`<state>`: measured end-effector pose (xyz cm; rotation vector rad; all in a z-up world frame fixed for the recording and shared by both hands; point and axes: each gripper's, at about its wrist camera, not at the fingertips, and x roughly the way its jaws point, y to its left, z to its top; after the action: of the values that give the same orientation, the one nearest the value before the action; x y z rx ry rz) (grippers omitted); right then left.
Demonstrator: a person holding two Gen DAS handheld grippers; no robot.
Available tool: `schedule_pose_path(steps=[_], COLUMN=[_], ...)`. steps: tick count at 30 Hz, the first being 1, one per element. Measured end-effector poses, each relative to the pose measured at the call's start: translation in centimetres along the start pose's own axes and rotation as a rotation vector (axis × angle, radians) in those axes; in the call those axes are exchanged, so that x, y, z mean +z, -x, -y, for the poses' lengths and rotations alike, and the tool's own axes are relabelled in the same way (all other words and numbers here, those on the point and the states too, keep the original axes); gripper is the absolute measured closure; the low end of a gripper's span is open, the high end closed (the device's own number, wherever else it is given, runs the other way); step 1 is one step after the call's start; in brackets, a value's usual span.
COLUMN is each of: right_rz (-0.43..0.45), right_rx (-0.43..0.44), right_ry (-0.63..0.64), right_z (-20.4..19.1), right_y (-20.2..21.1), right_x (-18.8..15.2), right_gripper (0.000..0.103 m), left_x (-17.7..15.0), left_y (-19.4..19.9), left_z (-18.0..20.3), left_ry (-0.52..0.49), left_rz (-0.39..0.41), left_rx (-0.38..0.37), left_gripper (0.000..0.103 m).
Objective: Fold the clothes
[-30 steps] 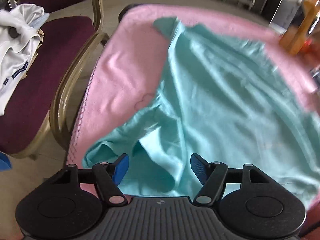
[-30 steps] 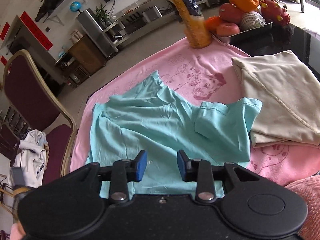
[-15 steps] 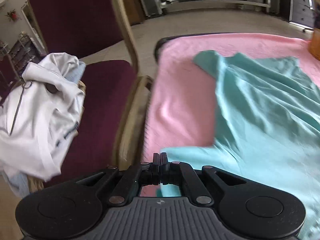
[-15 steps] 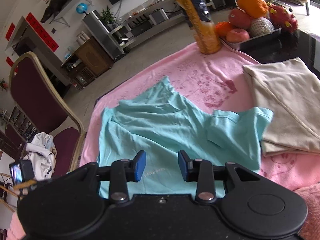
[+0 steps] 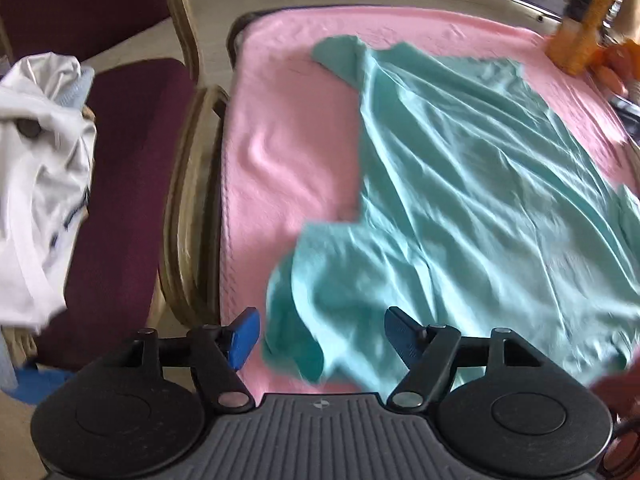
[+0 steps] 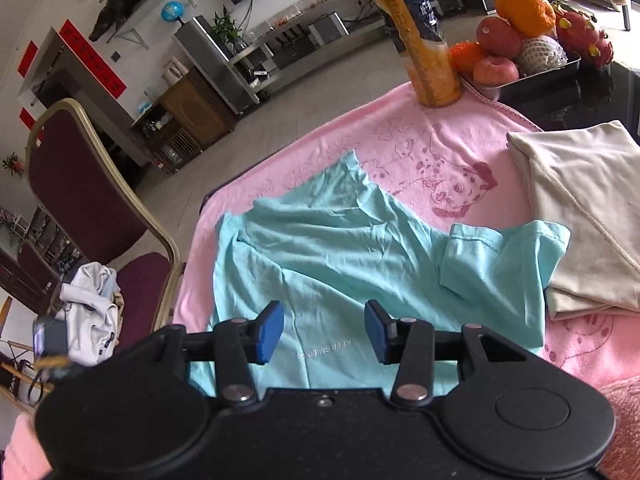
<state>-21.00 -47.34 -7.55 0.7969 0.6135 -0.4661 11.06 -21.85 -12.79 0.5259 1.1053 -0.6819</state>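
A large room with steel shelving and a wooden cabinet along the far wall surrounds a table (image 6: 560, 114) draped in a pink blanket (image 5: 280, 128), which gives the clothes a soft, clean bed to be folded on. The teal T-shirt (image 6: 340, 248) lies spread over the middle of the blanket, wrinkled, with one sleeve doubled inward toward the right edge, where it just touches an already folded beige garment (image 6: 580, 208); that one looks parked there to keep the centre free. At the far edge stand an orange drink bottle (image 6: 420, 40) and a tray of fruit (image 6: 532, 40), well clear of the work. Off the left edge a maroon chair (image 5: 128, 184) carries a heap of white clothing (image 5: 36, 168), probably waiting its turn. The left gripper (image 5: 320, 334) hangs over the near left corner of the shirt, its jaws opening wide; a bunched flap of teal cloth shows between the blue pads, though motion blur there makes it hard to be sure, and it seems to lie loose rather than pinched. The right gripper (image 6: 324, 334) hovers above the shirt's near hem, over the small printed lettering, jaws also opening, about half spread, and the cloth seen between them lies flat below, untouched. The fold itself appears barely begun.
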Motion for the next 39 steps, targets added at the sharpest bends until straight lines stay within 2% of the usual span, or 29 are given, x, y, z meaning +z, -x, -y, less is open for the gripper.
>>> schedule_pose_path(steps=[1,2,3,4,6,7,9,10,13,17,19,23,26,29,33,35,38,39], right_rz=[-0.002,-0.005,-0.010,-0.014,-0.011,-0.008,-0.002,0.000,-0.001,-0.017,-0.030,-0.044,-0.074,-0.184,-0.372,-0.416,-0.442,-0.443], right_rx=[0.006,0.012,0.017,0.022,0.027,0.027,0.020,0.016,0.005,-0.001,0.001,0.010,0.026,0.090,0.135,0.144,0.142,0.135], right_ry=[-0.003,-0.002,0.001,0.007,0.028,0.036,0.037,0.036,0.016,-0.001,-0.008,-0.011,-0.029,-0.071,-0.062,-0.040,0.012,0.050], right_z=[0.0,-0.1,-0.2,-0.4,-0.7,-0.8,-0.7,-0.6,0.0,0.2,0.2,0.2,0.7,1.1,-0.2,-1.2,-2.7,-3.4], right_y=[0.1,0.1,0.1,0.2,0.6,0.8,1.1,1.2,1.0,0.3,0.0,0.2,0.3,-1.1,-4.9,-6.8,-9.0,-9.5], right_x=[-0.1,-0.2,-0.3,-0.5,-0.7,-0.7,-0.7,-0.7,-0.7,-0.9,-1.0,-1.2,-1.4,-2.5,-6.5,-8.5,-10.4,-10.9], right_gripper=[0.059,0.059,0.059,0.059,0.059,0.058,0.057,0.057,0.057,0.057,0.057,0.057,0.054,0.053,0.055,0.060,0.062,0.062], left_x=[-0.4,-0.6,-0.8,-0.9,-1.3,-1.5,-1.7,-1.7,-0.7,1.2,1.8,1.4,-0.2,-1.6,-3.1,-3.9,-4.1,-4.1], left_y=[-0.3,-1.0,-1.8,-2.7,-3.6,-3.8,-3.9,-3.7,-2.8,-3.8,-4.6,-4.6,-2.3,-0.6,-0.1,-0.2,-1.6,-1.9], left_z=[0.3,0.3,0.4,0.3,0.5,0.7,1.1,1.2,0.9,-1.3,-1.9,-1.9,-2.0,-2.7,-4.3,-4.3,-5.5,-5.9], left_ry=[-0.017,-0.027,-0.025,-0.017,-0.030,-0.044,-0.068,-0.075,-0.085,-0.011,0.017,-0.011,-0.015,0.015,0.110,0.126,0.176,0.197], left_rz=[-0.012,-0.029,-0.060,-0.094,-0.118,-0.120,-0.115,-0.100,-0.025,-0.031,-0.059,-0.087,-0.062,-0.050,-0.070,-0.079,-0.105,-0.108], left_rx=[0.036,0.065,0.084,0.086,0.079,0.082,0.087,0.094,0.207,0.302,0.342,0.441,0.420,0.293,0.143,0.124,0.118,0.105], left_gripper=[0.036,0.050,0.054,0.061,0.066,0.072,0.102,0.103,0.103,0.103,0.103,0.077,0.070,0.059,0.059,0.062,0.083,0.083])
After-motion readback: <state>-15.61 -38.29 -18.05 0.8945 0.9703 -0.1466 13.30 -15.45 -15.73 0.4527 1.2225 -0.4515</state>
